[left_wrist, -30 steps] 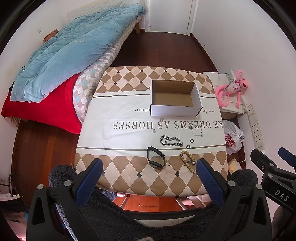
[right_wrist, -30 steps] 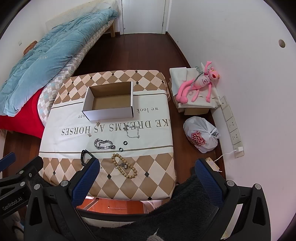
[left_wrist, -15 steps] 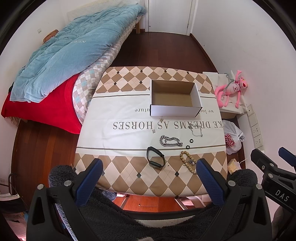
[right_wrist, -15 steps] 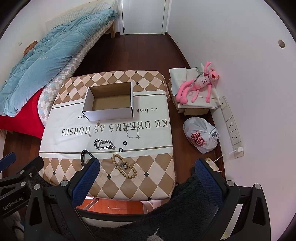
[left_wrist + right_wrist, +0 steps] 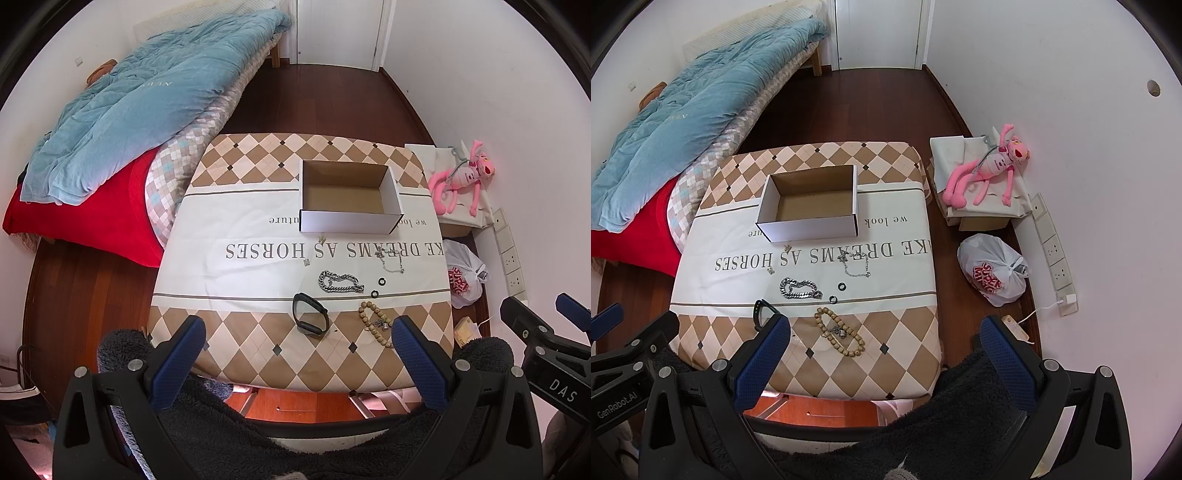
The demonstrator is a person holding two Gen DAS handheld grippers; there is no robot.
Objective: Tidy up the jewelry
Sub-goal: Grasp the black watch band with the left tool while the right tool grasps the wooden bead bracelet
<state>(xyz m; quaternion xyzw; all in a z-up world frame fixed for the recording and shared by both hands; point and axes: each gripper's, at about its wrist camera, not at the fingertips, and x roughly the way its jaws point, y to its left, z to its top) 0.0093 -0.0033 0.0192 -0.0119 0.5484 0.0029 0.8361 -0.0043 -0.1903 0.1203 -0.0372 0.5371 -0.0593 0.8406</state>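
Both grippers are held above the near edge of a table (image 5: 236, 221) covered with a printed, diamond-patterned cloth. The left gripper (image 5: 295, 360) is spread wide with nothing between its blue pads, and the right gripper (image 5: 884, 358) is likewise wide apart and empty.

An open cardboard box (image 5: 349, 197) is set toward the far side of the table, and its inside is seen to be bare. The jewelry is laid out on the cloth between the box and the grippers. A thin silver necklace (image 5: 391, 260) is found nearest the box, over the printed lettering. A chunky silver chain bracelet (image 5: 340, 282) lies nearer, with two small dark rings (image 5: 382, 281) just beside its right end (one a little closer to the camera than the other). A black band (image 5: 309, 314) and a wooden bead bracelet (image 5: 375, 325) are placed nearest the grippers, apart from each other; in the right wrist view the band is partly hidden behind a pad. Two tiny pieces (image 5: 306, 263), too small to identify, are seen near the lettering.

A pink plush toy (image 5: 988, 168) is rested on a low box by the wall.
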